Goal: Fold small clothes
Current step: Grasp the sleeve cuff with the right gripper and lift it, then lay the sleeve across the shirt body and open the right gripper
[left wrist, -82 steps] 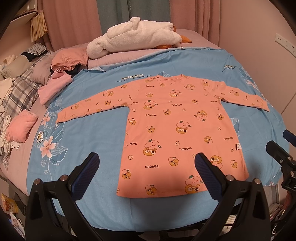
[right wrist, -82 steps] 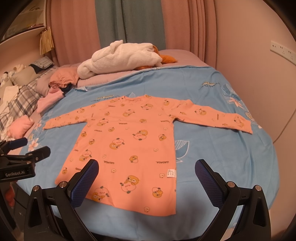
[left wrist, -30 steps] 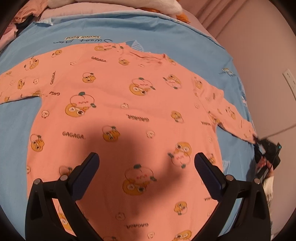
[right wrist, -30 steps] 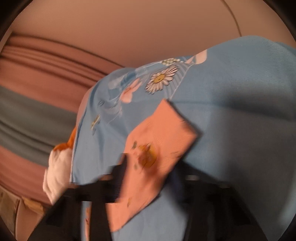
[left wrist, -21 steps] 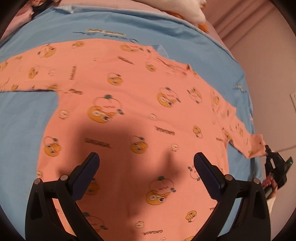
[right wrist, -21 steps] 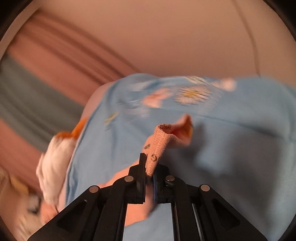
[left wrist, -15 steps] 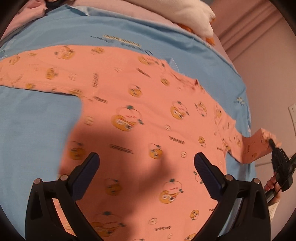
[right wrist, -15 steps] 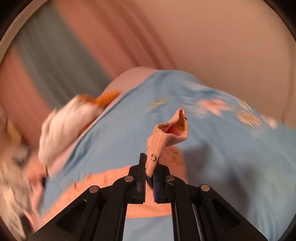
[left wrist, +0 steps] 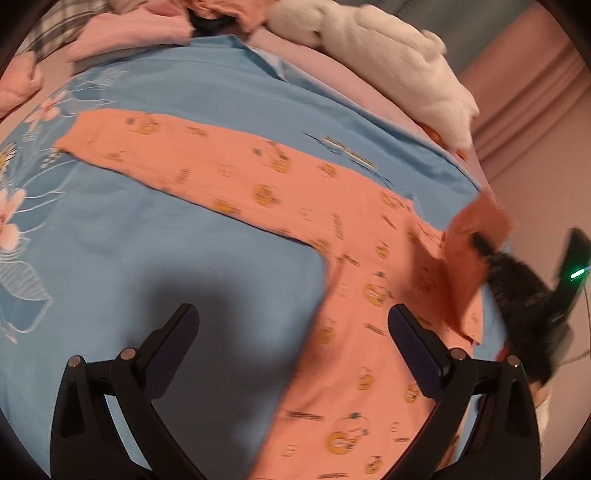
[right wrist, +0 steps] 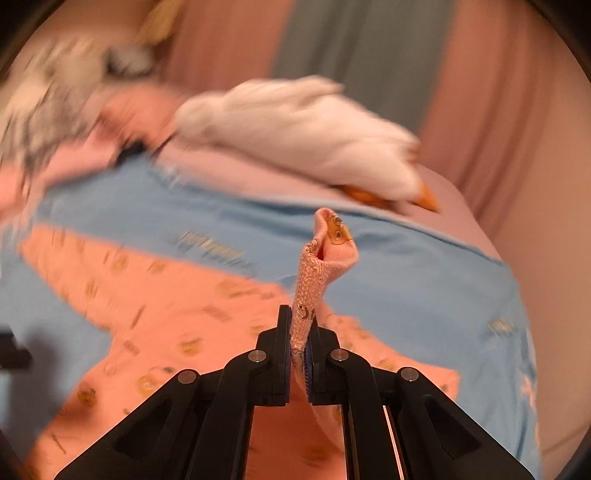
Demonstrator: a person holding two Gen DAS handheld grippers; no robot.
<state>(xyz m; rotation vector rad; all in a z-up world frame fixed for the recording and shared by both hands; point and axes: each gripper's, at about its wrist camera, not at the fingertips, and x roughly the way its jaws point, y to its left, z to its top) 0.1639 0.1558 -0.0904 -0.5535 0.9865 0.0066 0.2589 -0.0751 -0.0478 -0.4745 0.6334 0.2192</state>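
An orange long-sleeved shirt (left wrist: pixel 332 229) with cartoon prints lies spread on the blue bedsheet (left wrist: pixel 129 229). My right gripper (right wrist: pixel 300 332) is shut on the cuff of the shirt's right sleeve (right wrist: pixel 325 251), which stands up between its fingers, lifted above the shirt's body (right wrist: pixel 166 302). In the left wrist view that same sleeve (left wrist: pixel 476 236) hangs folded over the shirt's right side, held by the right gripper (left wrist: pixel 484 247). My left gripper (left wrist: pixel 291 328) is open, hovering over the sheet and the shirt's armpit with nothing between its fingers. The left sleeve (left wrist: pixel 147 147) lies flat, stretched to the left.
A white fluffy bundle (left wrist: pixel 388 59) rests on a pink pillow at the head of the bed. Pink clothes (left wrist: pixel 129 29) and plaid fabric are piled at the upper left. Pink curtains and a wall (right wrist: pixel 517 110) close off the right side.
The right gripper has carried the sleeve cuff up and inward over the shirt, rolling as it went. The left gripper has shifted left, so the left sleeve and bare sheet now fill its view.
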